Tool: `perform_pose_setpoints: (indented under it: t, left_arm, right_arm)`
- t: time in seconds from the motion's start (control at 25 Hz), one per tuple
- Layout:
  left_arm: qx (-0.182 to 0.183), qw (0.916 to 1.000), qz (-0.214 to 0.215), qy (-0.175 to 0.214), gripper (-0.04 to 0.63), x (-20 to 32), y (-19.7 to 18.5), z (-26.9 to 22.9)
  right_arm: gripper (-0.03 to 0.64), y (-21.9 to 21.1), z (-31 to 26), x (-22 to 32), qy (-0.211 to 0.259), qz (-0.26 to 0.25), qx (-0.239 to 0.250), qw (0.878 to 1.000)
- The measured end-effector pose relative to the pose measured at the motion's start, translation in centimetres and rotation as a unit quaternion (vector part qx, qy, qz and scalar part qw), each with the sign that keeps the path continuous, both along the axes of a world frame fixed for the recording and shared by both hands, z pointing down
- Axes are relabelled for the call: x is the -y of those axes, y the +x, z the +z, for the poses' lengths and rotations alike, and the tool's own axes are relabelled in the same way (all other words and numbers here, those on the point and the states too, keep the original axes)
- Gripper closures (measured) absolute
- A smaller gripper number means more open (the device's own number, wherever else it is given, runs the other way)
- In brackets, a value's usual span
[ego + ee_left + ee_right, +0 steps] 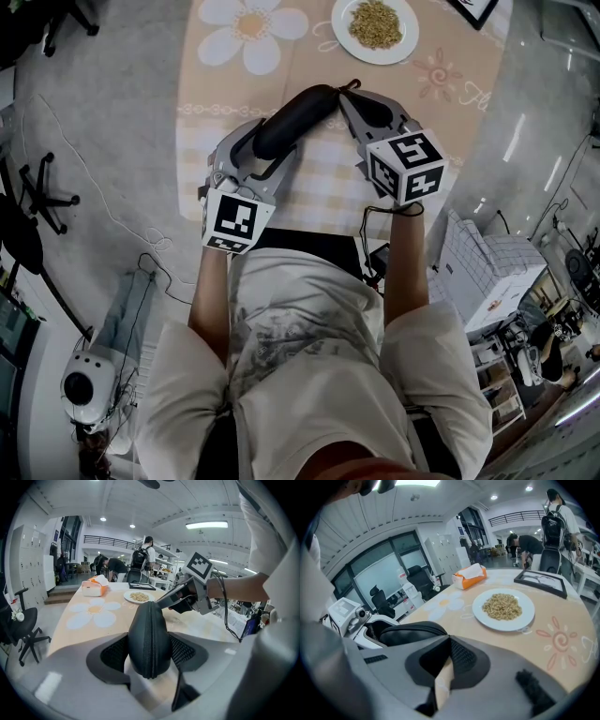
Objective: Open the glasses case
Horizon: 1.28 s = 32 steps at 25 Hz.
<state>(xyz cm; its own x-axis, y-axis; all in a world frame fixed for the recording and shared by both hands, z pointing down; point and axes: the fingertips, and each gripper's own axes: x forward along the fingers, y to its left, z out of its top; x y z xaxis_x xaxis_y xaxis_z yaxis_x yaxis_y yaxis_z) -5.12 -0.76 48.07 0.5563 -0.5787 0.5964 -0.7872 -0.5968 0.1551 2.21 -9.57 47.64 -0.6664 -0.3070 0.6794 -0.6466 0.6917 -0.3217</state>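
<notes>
A black zipped glasses case (305, 111) is held a little above the table's near part, its long axis running from lower left to upper right in the head view. My left gripper (269, 145) is shut on its near end. In the left gripper view both pads press the case (150, 634), whose zip line faces the camera. My right gripper (349, 89) has its jaws shut, tips at the far end of the case (410, 632). Whether a zip pull sits between those tips is hidden. The right gripper (161, 603) also shows in the left gripper view, touching that far end.
A white plate of grain (375, 26) stands further back on the flower-print tablecloth (248, 28). An orange tissue box (471, 577) and a black framed picture (541, 582) lie beyond it. An office chair (42, 192) stands on the floor to the left. People move about in the background.
</notes>
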Motion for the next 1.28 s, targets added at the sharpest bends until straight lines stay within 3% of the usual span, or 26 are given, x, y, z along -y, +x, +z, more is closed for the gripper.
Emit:
perform_pose_setpoints:
  t: [0.24,0.44,0.68,0.84,1.0,1.28]
  left_arm:
    - [-0.006,1.0,0.003,0.007,0.324,0.5,0.2,-0.5]
    - [-0.014,0.9999,-0.004,-0.003,0.321,0.4,0.1,-0.2]
    - [-0.005,0.9999,-0.004,-0.011,0.304,0.2,0.0,0.3]
    - [-0.004,0.9998,-0.004,-0.018,0.295,0.0,0.0,0.5]
    - [-0.008,0.9999,-0.002,-0.013,0.285,0.0,0.1,-0.5]
    - [-0.008,0.9995,-0.005,0.03,0.29,1.9,-0.9,-4.1]
  right_arm:
    - [0.6,0.0,0.2,0.2,0.004,0.0,-0.002,1.0]
    - [0.598,-0.1,-0.2,0.1,0.057,-0.001,-0.02,0.998]
    - [0.598,-1.1,-3.8,0.1,0.109,0.027,0.051,0.992]
    - [0.598,-4.0,-5.2,-1.5,0.108,-0.014,0.103,0.989]
    - [0.598,-4.7,-4.4,-2.1,0.096,-0.022,0.104,0.99]
    - [0.598,-4.5,-4.4,-2.2,0.087,-0.022,0.111,0.99]
